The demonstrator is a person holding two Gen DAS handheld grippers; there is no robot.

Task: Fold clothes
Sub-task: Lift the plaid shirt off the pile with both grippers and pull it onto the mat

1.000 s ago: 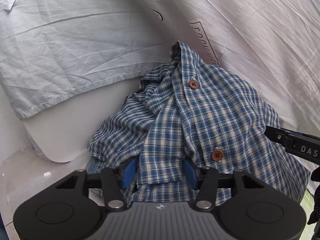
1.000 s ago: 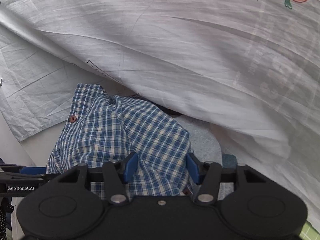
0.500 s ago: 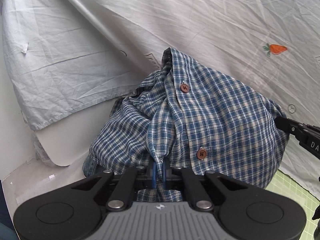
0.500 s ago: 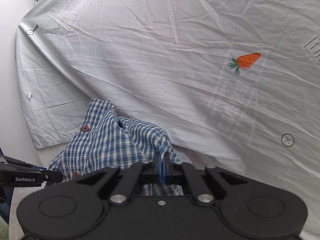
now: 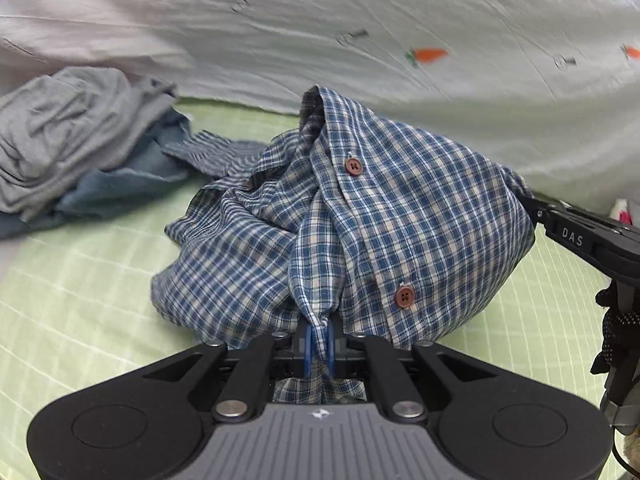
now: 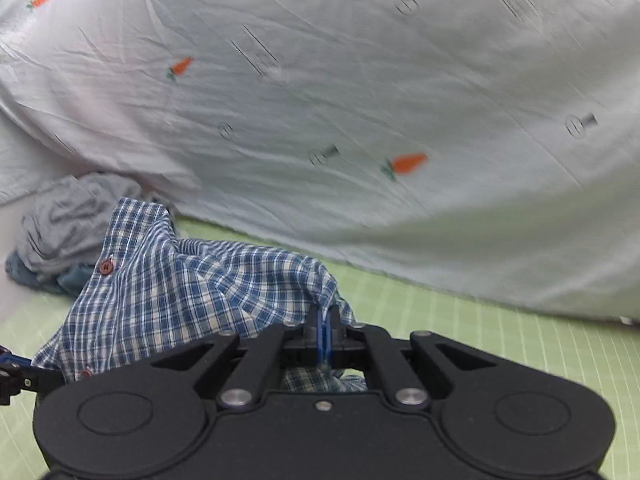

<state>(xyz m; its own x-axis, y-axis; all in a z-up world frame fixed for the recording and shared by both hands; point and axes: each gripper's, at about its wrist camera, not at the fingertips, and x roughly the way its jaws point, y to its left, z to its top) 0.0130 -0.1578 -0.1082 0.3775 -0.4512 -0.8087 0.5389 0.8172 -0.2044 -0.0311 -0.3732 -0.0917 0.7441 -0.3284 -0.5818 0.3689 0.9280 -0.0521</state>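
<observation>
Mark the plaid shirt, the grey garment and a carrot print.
plaid shirt (image 5: 420,208), left wrist view, front panel.
grey garment (image 5: 68,136), left wrist view, bunched middle.
carrot print (image 6: 408,163), right wrist view, orange body.

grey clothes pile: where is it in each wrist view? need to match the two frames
Left wrist: grey clothes pile at the left edge, upper half, left of the plaid shirt, under the white carrot-print sheet.
Right wrist: the pile at the left edge, mid-height, behind the shirt's collar.
Shared landmark: the shirt's upper brown button, which sits just right of the pile in both.
</observation>
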